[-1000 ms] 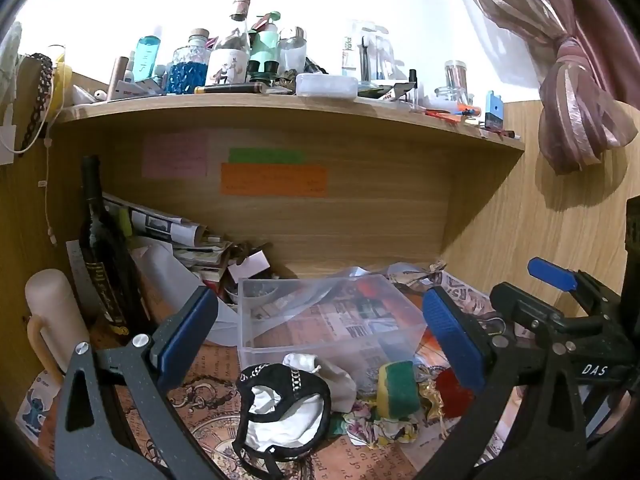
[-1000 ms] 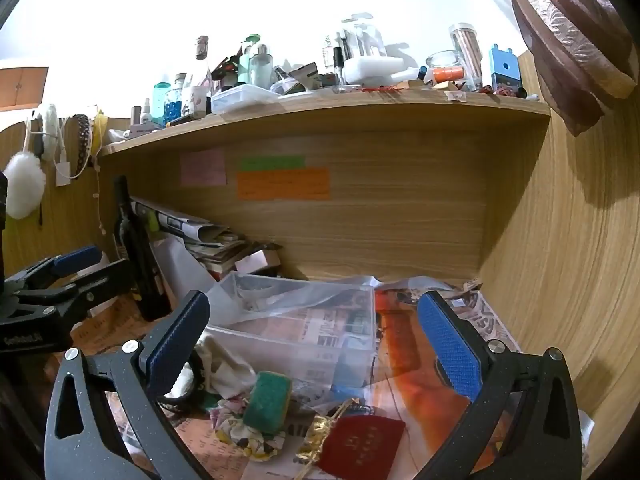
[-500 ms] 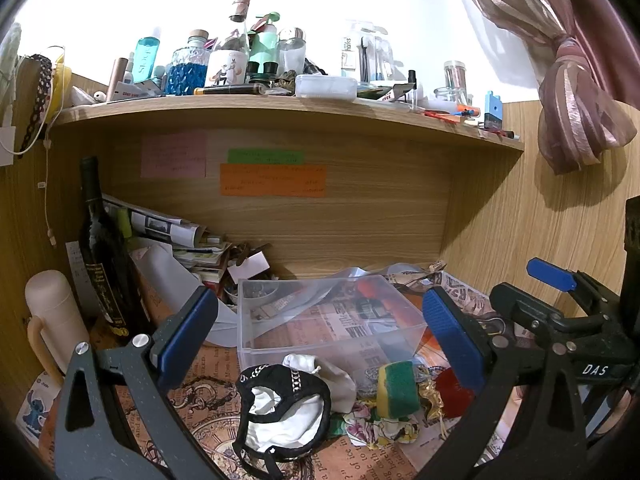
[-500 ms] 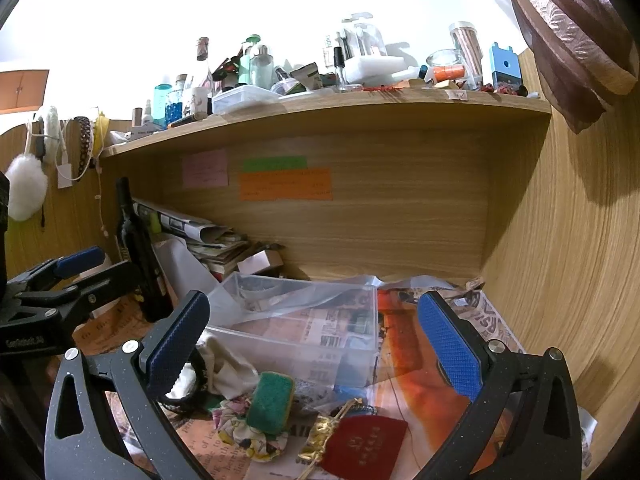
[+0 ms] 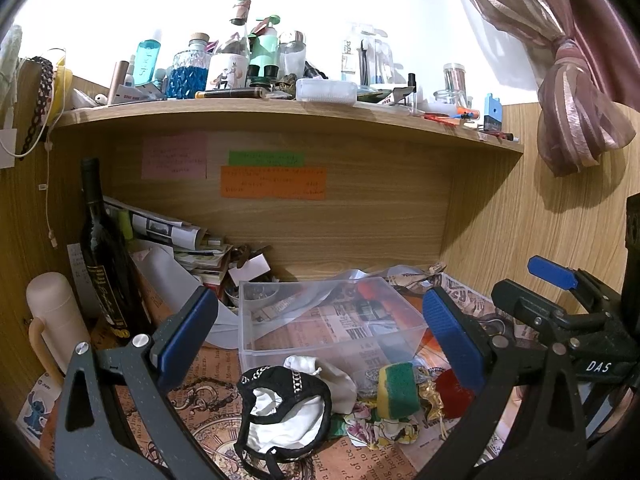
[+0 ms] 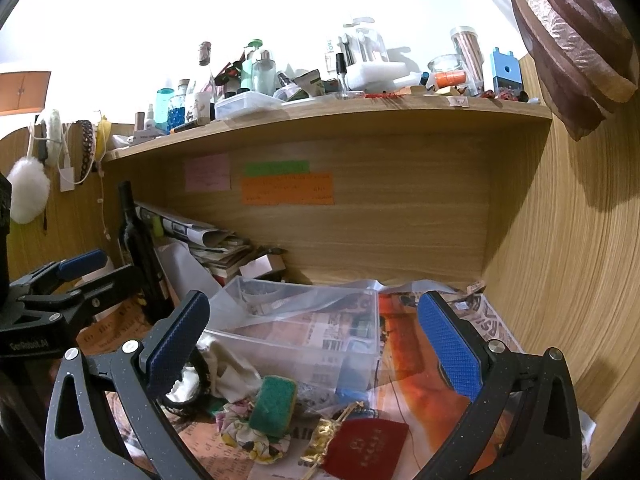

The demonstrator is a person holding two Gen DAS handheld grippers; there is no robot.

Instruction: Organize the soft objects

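You face a wooden desk alcove (image 5: 360, 232), and on its paper-covered floor the biggest task piece is the clear plastic bin (image 5: 328, 320), which looks empty and stands behind a heap of soft things. Against the bin's front wall, from your left to your right, lie a black-and-white garment (image 5: 280, 408) with a white cloth bag (image 5: 320, 372) just behind it, a floral scrunchie (image 6: 248, 436), a green sponge (image 6: 274, 402) resting on the scrunchie, a small gold pouch (image 6: 326, 438) and a red pouch (image 6: 364, 448).

Your left gripper (image 5: 320, 336) has its fingers spread wide and holds nothing; the garment sits low between them, slightly toward the left finger. Your right gripper (image 6: 312, 340) is likewise spread and empty, with the sponge and red pouch below and between its fingers.

The move likely turns on this: the garment lies nearer your left hand, forward and down, its long axis running roughly across the fingers' gap. The sponge, standing on end and tilted, is nearer your right. The bin is directly beyond both, so either piece only needs lifting forward over the front wall.
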